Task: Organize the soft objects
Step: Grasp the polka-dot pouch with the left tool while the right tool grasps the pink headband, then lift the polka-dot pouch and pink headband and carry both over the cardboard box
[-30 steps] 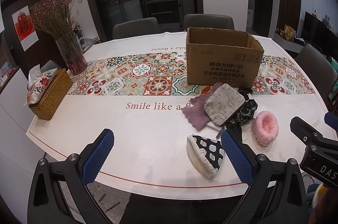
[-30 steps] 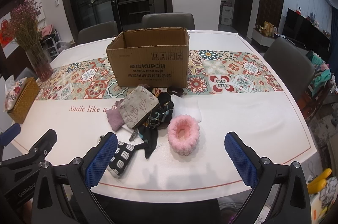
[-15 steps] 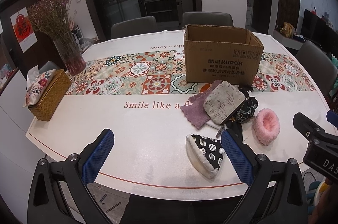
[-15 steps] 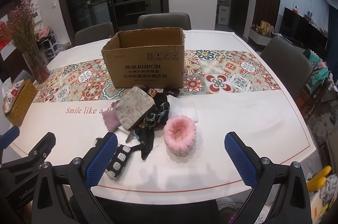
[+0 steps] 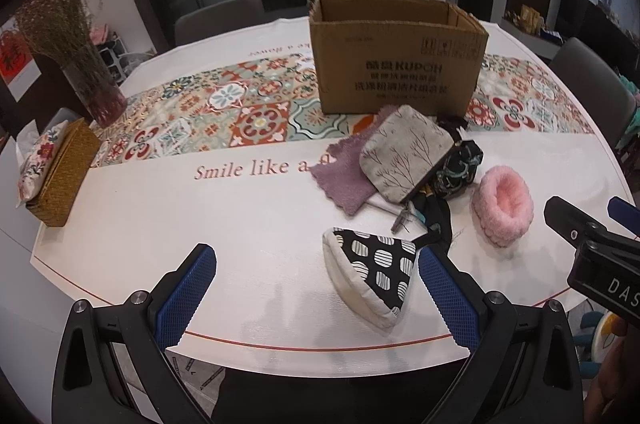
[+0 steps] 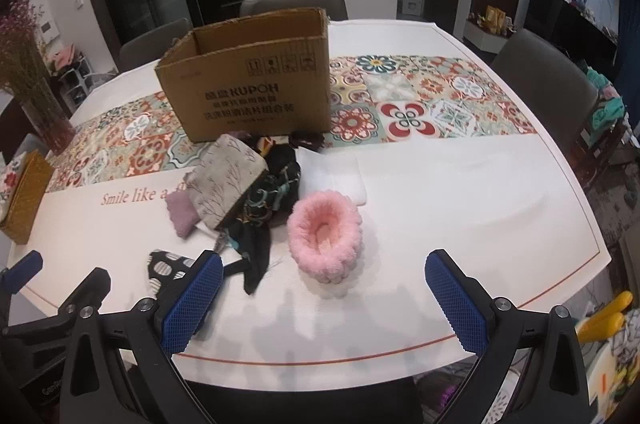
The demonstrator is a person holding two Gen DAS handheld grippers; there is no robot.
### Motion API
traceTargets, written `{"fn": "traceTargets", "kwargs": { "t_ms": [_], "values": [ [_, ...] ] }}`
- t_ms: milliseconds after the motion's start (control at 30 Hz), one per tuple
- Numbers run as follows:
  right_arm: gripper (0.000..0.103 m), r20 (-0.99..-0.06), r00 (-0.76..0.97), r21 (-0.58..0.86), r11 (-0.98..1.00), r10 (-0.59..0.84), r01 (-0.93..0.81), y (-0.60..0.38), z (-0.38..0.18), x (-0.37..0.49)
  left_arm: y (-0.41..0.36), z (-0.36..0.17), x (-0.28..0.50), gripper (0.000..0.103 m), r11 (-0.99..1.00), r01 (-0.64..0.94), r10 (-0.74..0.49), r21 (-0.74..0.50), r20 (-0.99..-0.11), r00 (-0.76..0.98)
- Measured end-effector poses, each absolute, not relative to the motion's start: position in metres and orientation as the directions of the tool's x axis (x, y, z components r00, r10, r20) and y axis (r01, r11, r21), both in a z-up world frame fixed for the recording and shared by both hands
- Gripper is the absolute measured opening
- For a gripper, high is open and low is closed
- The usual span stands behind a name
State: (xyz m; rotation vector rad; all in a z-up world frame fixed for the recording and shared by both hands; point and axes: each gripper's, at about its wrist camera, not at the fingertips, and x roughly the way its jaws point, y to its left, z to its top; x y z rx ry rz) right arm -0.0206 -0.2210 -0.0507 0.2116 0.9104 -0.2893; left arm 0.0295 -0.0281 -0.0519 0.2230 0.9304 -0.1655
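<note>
Both claws are held spread wide and empty above the near edge of the table, nothing pinched in either. The left gripper is seen with the black-and-white triangular pouch lying just ahead and toward its right finger, resting flat on the white cloth near the table's front rim. The pouch's long axis is judged to run from the upper left down toward the lower right in the left wrist view, its dark corner pointing away to the right, toward the pile; so the open fingers are set roughly across it. The right gripper is found almost squarely behind the pink fluffy ring, which sits ahead, between the fingers' lines, its oval stretched away from the claw. The grey tree-print pouch, the purple cloth and a dark patterned fabric are heaped beyond, touching one another, just before the open cardboard box. The left is judged nearer the triangular pouch, the right nearer the ring.
</note>
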Motion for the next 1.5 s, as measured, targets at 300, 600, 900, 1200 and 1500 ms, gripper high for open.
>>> {"fn": "traceTargets", "kwargs": {
  "t_ms": [300, 600, 900, 1200, 1500],
  "values": [
    [0.102, -0.846, 0.517, 0.071, 0.932, -0.132, 0.355, -0.233, -0.08, -0.005, -0.04, -0.087, 0.047, 0.101, 0.955, 0.286, -0.069, 0.084, -0.871, 0.486],
    [0.102, -0.875, 0.473, 0.082, 0.93, -0.106, 0.358, -0.239, -0.103, 0.007, -0.052, -0.117, 0.063, 0.086, 0.945, 0.326, -0.091, 0.044, -0.917, 0.388],
    [0.102, -0.892, 0.443, 0.084, 0.928, -0.093, 0.364, -0.247, -0.122, 0.021, -0.06, -0.14, 0.075, 0.047, 0.939, 0.344, -0.103, 0.01, -0.946, 0.308],
    [0.102, -0.894, 0.438, 0.079, 0.934, -0.088, 0.348, -0.247, -0.134, 0.037, -0.06, -0.142, 0.087, 0.018, 0.938, 0.347, -0.12, -0.002, -0.94, 0.319],
    [0.035, -0.899, 0.437, 0.116, 0.941, -0.036, 0.317, -0.243, -0.143, 0.043, -0.061, -0.136, 0.087, 0.013, 0.931, 0.364, -0.151, -0.017, -0.927, 0.344]
  ]
}}
